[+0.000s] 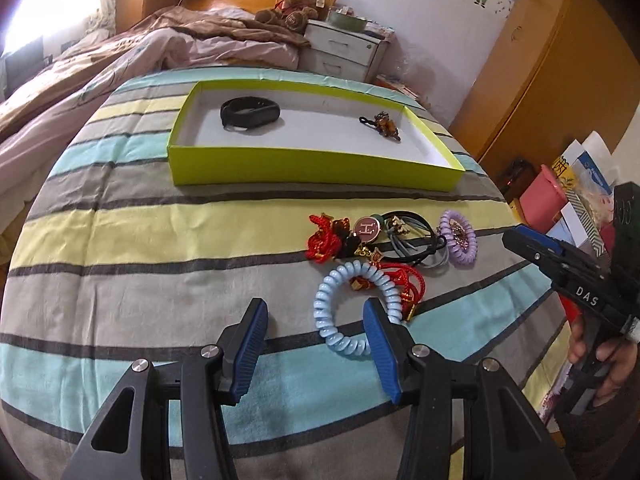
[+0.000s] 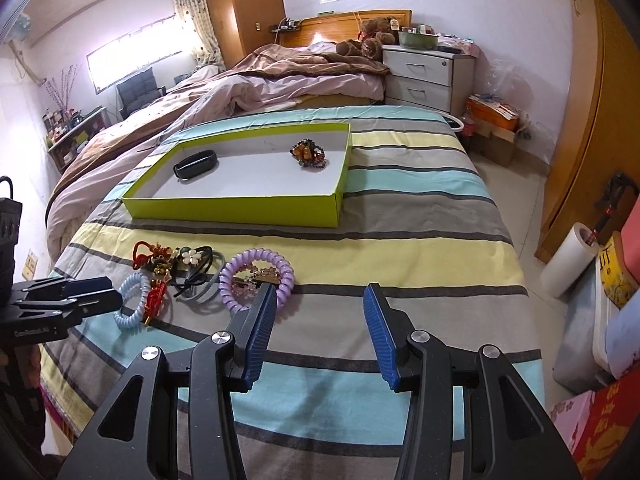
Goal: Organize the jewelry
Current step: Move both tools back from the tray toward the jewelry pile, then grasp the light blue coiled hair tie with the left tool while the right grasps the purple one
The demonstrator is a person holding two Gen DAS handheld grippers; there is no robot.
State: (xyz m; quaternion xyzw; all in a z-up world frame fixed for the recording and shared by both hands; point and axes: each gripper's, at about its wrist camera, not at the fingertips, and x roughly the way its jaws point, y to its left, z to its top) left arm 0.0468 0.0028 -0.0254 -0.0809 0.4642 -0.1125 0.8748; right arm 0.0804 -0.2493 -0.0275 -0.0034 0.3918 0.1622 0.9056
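Jewelry pile: where the striped bedspread [image 1: 160, 280] runs toward its near edge, a loose heap lies on it, in front of the tray and apart from it: a pale blue coil bracelet [image 1: 356, 312], a lilac coil bracelet [image 2: 256, 276], red cord knots [image 1: 320, 240], a round pink badge [image 1: 367, 227] and black and grey hair ties [image 1: 416, 244].
Tray: a shallow yellow-green box [image 1: 312, 168] with a white floor; it holds a black wristband [image 1: 250, 112] toward one end and a beaded amber ornament [image 2: 308, 154] toward the other.
Left wrist view only: the letter on the badge, and a hand [image 1: 604, 364] around the other gripper's handle.
Right wrist view only: the sparkly clip [image 2: 256, 276] lying inside the lilac coil, a white flower charm [image 2: 193, 257], and the amber ornament in clear detail.
Left gripper [image 1: 316, 344]: jaws spread wide and holding nothing; its right finger [image 1: 380, 352] overlaps the blue coil's ring, contact unclear.
Right gripper [image 2: 320, 336]: jaws spread wide, empty; its left finger [image 2: 260, 332] sits just at the lilac coil's near edge.
Hard to make out: the tangled cords and small gold charms in the heap's middle; each gripper's finger hides part of a coil.
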